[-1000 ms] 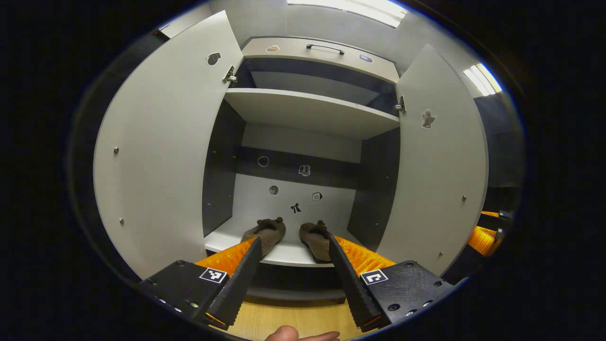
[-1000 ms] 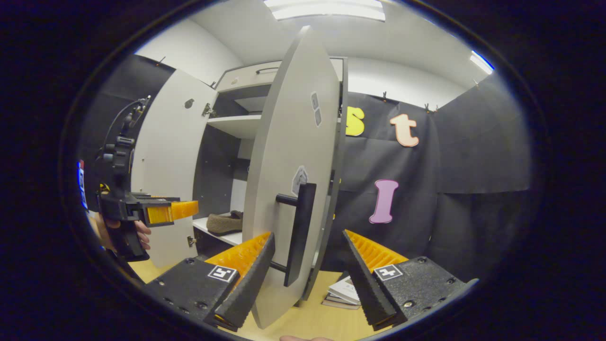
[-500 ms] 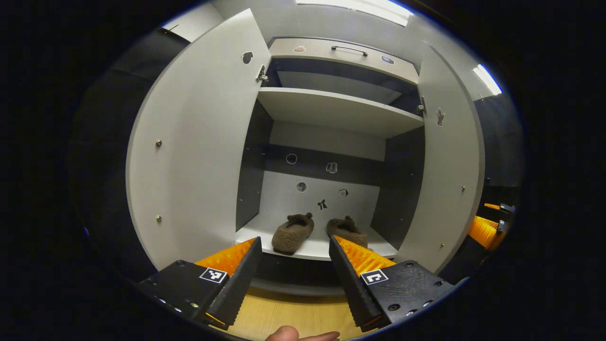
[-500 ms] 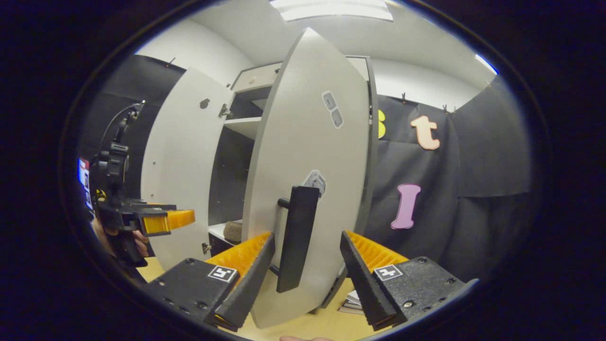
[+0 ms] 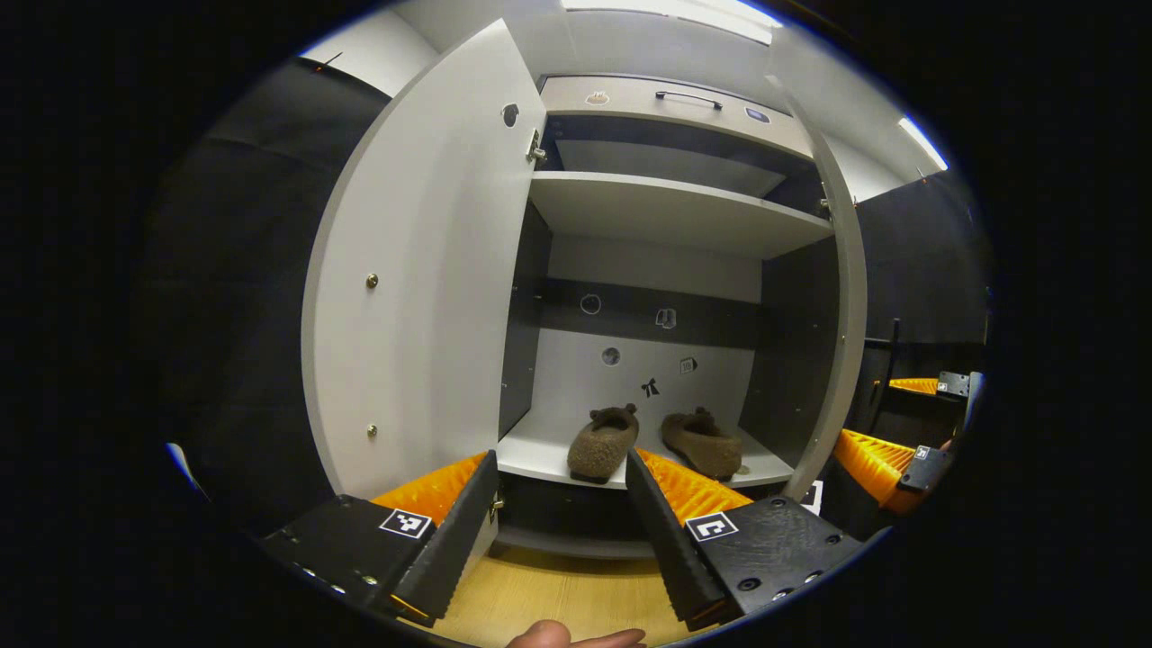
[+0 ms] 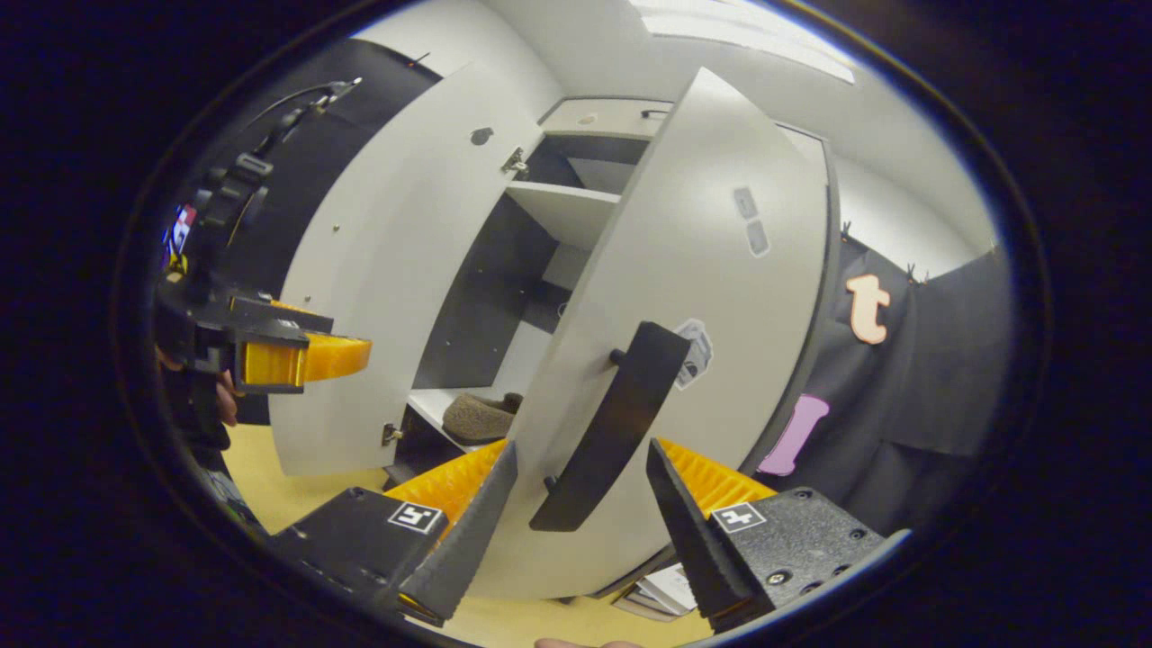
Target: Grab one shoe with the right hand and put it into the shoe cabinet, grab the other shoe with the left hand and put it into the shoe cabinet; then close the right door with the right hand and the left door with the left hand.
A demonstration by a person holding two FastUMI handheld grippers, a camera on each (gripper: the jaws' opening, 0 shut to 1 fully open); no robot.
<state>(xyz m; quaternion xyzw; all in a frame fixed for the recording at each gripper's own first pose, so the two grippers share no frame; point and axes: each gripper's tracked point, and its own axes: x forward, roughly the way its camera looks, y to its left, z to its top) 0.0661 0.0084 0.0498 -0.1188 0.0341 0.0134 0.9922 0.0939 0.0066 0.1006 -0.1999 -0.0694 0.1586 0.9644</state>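
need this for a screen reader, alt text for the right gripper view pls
The right gripper, jaws open, sits at the black handle of the half-open right cabinet door. A brown slipper lies inside on the bottom shelf, and the left gripper hangs by the open left door.

Greys, browns and black in the cabinet

We see two fuzzy brown slippers (image 5: 601, 443) on a pale grey shelf (image 5: 540, 450), light grey doors (image 5: 423, 270), a black bar handle (image 6: 612, 423), and light wood flooring (image 5: 549, 594).

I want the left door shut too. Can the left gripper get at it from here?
Probably yes. The left door stands wide open just left of the left gripper, whose jaws are open and empty, with nothing between them.
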